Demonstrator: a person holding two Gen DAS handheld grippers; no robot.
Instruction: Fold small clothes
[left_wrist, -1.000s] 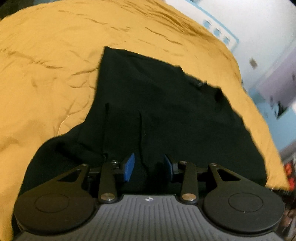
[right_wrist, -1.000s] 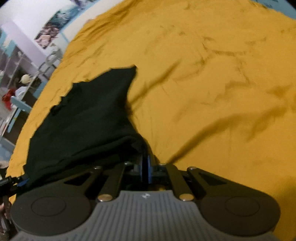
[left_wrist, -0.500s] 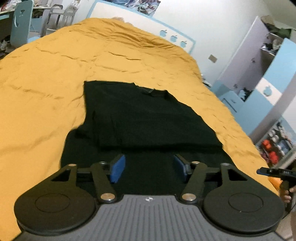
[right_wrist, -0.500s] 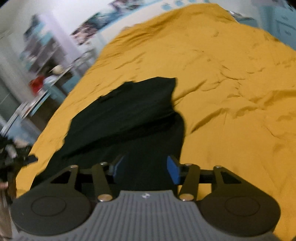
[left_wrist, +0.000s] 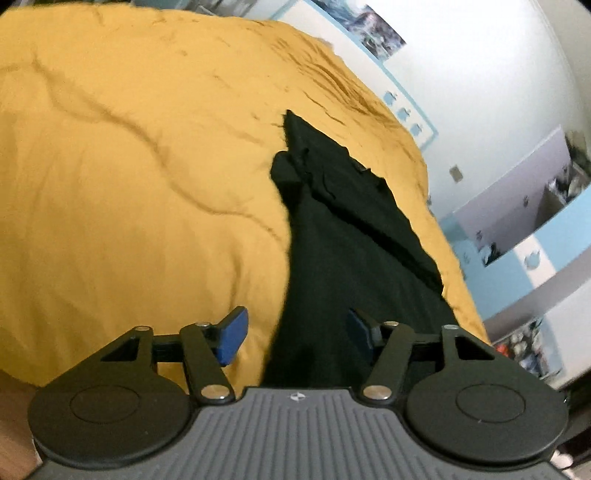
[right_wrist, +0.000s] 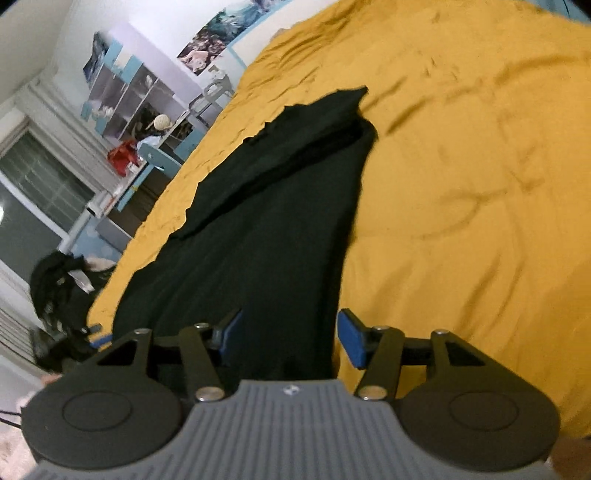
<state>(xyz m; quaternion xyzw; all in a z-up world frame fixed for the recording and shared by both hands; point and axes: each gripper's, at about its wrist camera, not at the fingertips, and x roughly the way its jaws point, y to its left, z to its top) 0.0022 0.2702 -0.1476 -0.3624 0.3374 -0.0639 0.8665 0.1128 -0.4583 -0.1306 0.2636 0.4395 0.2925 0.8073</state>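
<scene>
A black garment (left_wrist: 343, 240) lies partly folded on the mustard-yellow bedspread (left_wrist: 129, 166), with a folded layer on its far half. My left gripper (left_wrist: 295, 338) is open and empty, above the garment's near left edge. In the right wrist view the same garment (right_wrist: 273, 221) runs away from me, and my right gripper (right_wrist: 288, 334) is open and empty, above its near right edge. Neither gripper holds cloth.
The bedspread (right_wrist: 461, 184) stretches wide on both sides of the garment. Blue and white cupboards (left_wrist: 535, 236) stand past the bed's right side. Shelves, a chair (right_wrist: 159, 155) and a window are past its left side. Dark clothes (right_wrist: 59, 280) hang near the bed's corner.
My right gripper was shut on the garment's edge a second ago and has opened and let it go. Both grippers have pulled back and swung apart toward the garment's near corners.
</scene>
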